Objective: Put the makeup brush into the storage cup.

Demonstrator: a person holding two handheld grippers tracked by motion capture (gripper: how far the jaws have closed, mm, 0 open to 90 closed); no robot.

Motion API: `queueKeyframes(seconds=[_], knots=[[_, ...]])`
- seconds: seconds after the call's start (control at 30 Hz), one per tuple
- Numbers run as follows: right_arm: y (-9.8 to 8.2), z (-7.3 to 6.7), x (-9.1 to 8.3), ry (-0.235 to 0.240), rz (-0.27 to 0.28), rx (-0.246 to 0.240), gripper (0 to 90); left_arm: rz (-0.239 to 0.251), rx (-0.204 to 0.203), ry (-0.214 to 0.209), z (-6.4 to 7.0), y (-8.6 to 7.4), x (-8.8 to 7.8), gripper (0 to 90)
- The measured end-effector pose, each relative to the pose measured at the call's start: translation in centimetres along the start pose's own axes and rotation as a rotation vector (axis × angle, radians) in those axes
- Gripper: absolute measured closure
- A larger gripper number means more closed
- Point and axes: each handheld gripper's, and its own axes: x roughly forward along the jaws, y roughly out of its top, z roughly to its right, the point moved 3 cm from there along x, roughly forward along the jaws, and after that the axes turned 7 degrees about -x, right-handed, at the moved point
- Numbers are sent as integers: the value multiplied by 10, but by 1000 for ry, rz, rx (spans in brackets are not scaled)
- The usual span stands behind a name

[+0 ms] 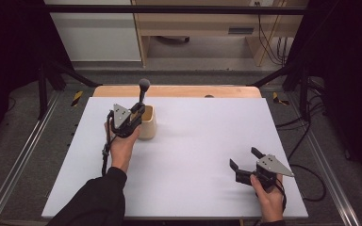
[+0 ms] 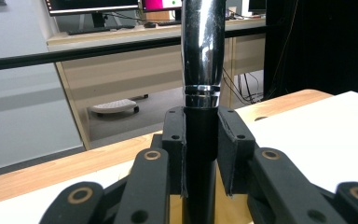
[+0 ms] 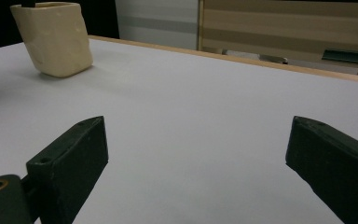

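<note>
The table (image 1: 184, 155) has a smooth, matt pale grey-white top, with a band of light, grained wood bare along its far edge. The cup (image 3: 53, 39) looks like matt, cream-coloured ceramic or plastic, its walls slightly uneven. The rod (image 2: 203, 51) is glossy, mirror-bright chrome metal above a ringed collar and smooth dark plastic below. The left claw (image 2: 201, 154) is matt black plastic with brass-coloured metal rivets. The right claw (image 3: 200, 163) has the same dull black, faintly textured plastic. A grey metal-looking plate tops it.
</note>
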Motion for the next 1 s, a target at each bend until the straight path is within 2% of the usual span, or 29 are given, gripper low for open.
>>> queueKeyframes(seconds=[0.13,0.27,0.33,0.53,0.83,1.0], knots=[[0,-1,0,4,-5,7,58,-8,1,-16,0,-2,-1,733],[0,0,0,3,-1,3,58,-14,-25,-16,1,-1,-6,476],[0,0,0,2,-1,3,58,-16,-16,-20,2,0,-10,401],[0,-2,0,3,0,0,58,-6,2,-42,6,3,-19,325],[0,-1,0,1,1,-1,57,-15,-10,-67,8,3,-20,257],[0,-1,0,1,1,-2,57,-21,-10,-79,9,3,-21,192]])
